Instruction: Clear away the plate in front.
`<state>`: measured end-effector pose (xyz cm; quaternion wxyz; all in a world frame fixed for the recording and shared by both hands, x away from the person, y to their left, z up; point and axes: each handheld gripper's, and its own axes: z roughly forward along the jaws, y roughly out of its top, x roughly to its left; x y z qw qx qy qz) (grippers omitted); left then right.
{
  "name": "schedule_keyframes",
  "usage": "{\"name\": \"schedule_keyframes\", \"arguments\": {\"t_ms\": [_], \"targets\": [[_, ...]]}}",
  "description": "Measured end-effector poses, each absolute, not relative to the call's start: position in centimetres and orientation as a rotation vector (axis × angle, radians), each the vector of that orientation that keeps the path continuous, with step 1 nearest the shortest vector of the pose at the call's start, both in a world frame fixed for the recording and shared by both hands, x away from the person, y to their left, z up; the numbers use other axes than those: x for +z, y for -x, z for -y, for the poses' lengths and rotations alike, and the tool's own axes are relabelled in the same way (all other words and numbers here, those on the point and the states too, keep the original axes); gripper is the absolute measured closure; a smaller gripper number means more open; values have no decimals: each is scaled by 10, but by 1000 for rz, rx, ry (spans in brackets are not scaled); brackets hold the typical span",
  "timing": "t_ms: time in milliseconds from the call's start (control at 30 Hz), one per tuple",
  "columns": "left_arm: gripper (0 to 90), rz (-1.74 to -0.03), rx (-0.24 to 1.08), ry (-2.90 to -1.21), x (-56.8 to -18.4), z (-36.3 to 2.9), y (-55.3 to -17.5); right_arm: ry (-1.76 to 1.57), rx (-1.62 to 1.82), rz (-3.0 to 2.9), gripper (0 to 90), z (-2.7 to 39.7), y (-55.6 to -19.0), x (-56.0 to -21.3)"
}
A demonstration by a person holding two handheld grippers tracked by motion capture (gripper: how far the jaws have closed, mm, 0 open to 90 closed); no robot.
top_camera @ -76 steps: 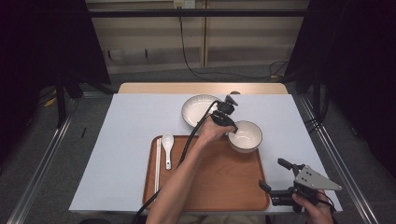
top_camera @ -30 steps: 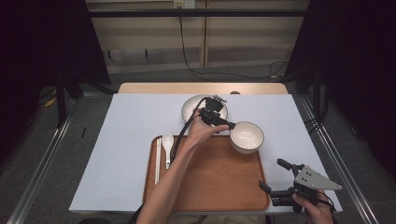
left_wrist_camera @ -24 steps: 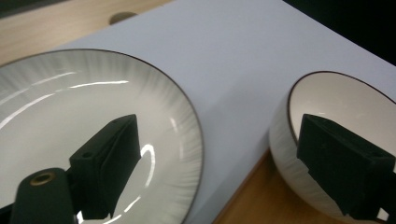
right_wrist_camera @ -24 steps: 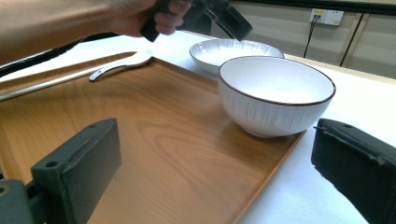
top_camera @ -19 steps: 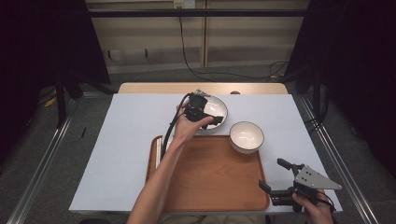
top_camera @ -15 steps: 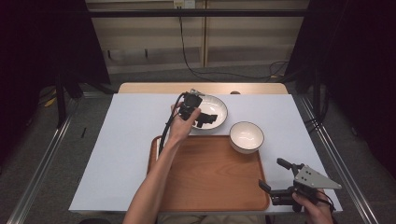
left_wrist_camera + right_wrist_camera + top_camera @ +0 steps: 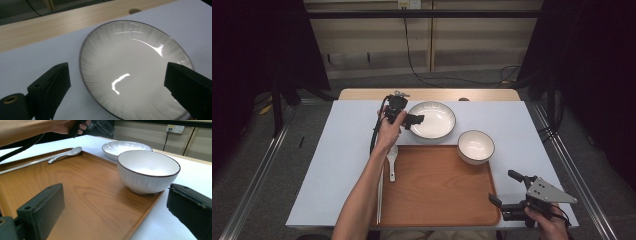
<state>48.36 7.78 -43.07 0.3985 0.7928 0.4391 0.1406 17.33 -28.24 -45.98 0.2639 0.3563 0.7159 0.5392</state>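
A wide white plate (image 7: 434, 120) lies on the white table behind the wooden tray (image 7: 437, 190). My left gripper (image 7: 416, 119) hovers at the plate's left rim and points right across it. In the left gripper view its jaws (image 7: 117, 72) stand wide apart over the plate (image 7: 130, 62); they have just been opening and grip nothing. A white bowl (image 7: 475, 146) sits at the tray's far right corner. My right gripper (image 7: 503, 187) rests open by the tray's near right corner, facing the bowl (image 7: 147, 170), with nothing between its fingers.
A white spoon (image 7: 392, 162) and a pair of chopsticks (image 7: 380, 195) lie along the tray's left edge, under my left forearm. A bare wooden strip (image 7: 362, 94) runs along the table's far edge. The tray's middle (image 7: 87, 195) is bare wood.
My left hand let go of the bowl at the tray's far right corner and moved left to the plate's left rim. The right gripper has kept still.
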Motion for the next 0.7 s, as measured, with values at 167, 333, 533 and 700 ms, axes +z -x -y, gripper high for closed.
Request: {"name": "schedule_keyframes", "arguments": {"t_ms": [167,333,533,700], "targets": [[70,-1139,311,-2060,-436,-82,-493,-964,1457,-1936,10,283,-173,-460],[72,-1180,287,-2108,-446,-70,-498,-963,1457,-1930,10,283,-173,-460],[82,-1231,219,-2136,-454,-70,-504,-965,1450,-1930,10,284,-172,-460],[193,-1226,170,-2152,-457,-66,-504,-969,1454,-1938,10,283,-172,-460]]}}
